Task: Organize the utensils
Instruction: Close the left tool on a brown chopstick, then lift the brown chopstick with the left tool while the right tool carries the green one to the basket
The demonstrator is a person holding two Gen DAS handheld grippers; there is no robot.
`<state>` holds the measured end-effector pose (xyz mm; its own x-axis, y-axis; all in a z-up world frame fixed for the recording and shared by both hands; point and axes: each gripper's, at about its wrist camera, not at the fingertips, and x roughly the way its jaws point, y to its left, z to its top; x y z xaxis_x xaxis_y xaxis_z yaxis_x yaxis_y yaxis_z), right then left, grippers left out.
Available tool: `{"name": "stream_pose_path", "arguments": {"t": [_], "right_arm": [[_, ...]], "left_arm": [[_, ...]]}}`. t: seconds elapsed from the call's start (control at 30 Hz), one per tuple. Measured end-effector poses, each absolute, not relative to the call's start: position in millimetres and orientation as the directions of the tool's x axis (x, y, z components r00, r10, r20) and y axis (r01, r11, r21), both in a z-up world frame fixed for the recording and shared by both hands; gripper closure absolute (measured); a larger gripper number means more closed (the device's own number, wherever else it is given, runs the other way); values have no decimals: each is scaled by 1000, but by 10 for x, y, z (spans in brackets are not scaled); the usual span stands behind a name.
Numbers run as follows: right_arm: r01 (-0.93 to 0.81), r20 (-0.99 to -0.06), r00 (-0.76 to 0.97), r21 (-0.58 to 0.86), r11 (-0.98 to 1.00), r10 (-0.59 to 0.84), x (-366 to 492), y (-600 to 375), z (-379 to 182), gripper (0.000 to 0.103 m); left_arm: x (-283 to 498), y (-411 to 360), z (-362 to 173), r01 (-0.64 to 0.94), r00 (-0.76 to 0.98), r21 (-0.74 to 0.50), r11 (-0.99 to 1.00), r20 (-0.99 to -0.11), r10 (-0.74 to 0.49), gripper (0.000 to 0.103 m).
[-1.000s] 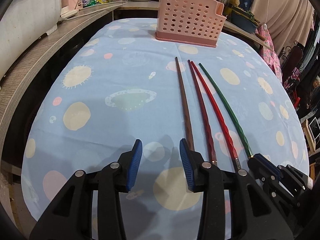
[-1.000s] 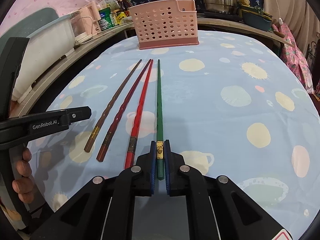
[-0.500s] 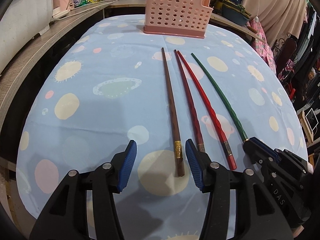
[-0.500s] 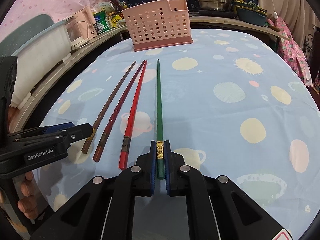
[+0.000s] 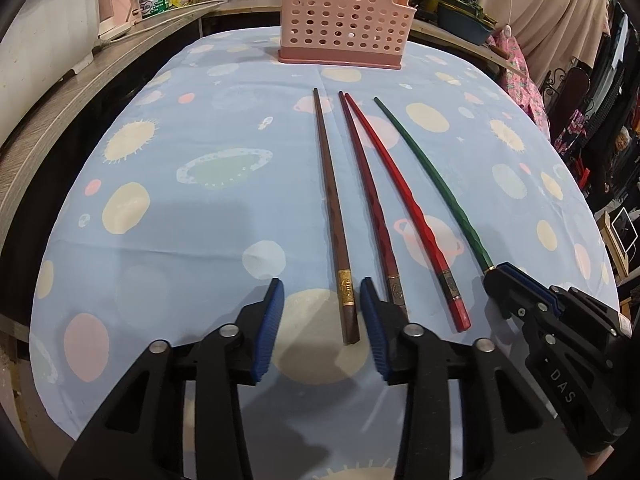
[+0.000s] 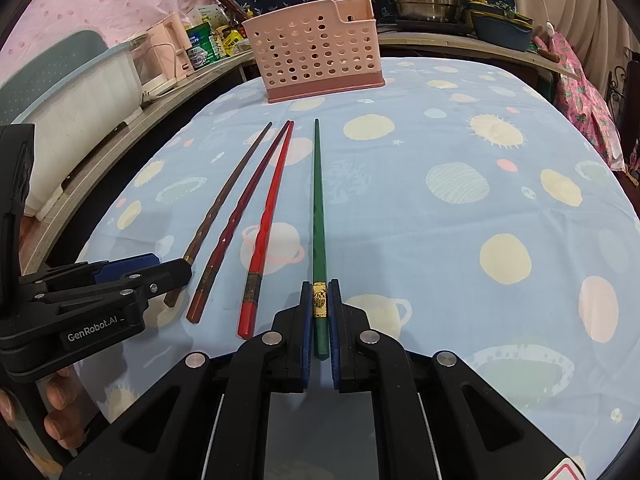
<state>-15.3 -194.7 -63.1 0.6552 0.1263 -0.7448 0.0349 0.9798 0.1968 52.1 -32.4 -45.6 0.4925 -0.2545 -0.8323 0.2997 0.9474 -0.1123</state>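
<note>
Left wrist view: the right gripper (image 5: 505, 276), lettered "DAS", is clenched on the green chopstick (image 5: 436, 184). The left gripper (image 5: 320, 320) is closing, its pads not yet touching the gold-banded brown chopstick (image 5: 334, 220) between them.

Right wrist view: "GenRobot.AI" marks the left gripper (image 6: 176, 276); ahead stands the pink basket (image 6: 316, 60).

Left gripper (image 5: 322, 312) closing around brown chopstick (image 5: 332, 216), pads not yet touching; dark red chopstick (image 5: 370, 208) just beside.
</note>
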Motion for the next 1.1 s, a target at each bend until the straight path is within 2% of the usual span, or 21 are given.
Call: {"name": "stream_pose_path", "arguments": {"t": [0.1, 0.17, 0.27, 0.67, 1.1], "right_arm": [[35, -745, 655, 197, 980, 126, -152, -1949, -630, 96], [35, -745, 655, 197, 980, 126, -153, -1950, -630, 96], [34, -745, 655, 197, 980, 127, -153, -1951, -629, 96], [35, -734, 667, 200, 979, 126, -169, -1969, -570, 96], [26, -627, 771, 206, 978, 111, -5, -2163, 75, 96]], "left_arm": [[522, -322, -455, 303, 488, -122, 945, -832, -265, 76], [529, -316, -457, 306, 481, -132, 943, -833, -272, 87], [531, -311, -461, 307, 475, -141, 941, -834, -280, 95], [577, -219, -403, 279, 464, -172, 945, -838, -289, 96], [740, -32, 247, 253, 572, -205, 945, -756, -317, 96]]}}
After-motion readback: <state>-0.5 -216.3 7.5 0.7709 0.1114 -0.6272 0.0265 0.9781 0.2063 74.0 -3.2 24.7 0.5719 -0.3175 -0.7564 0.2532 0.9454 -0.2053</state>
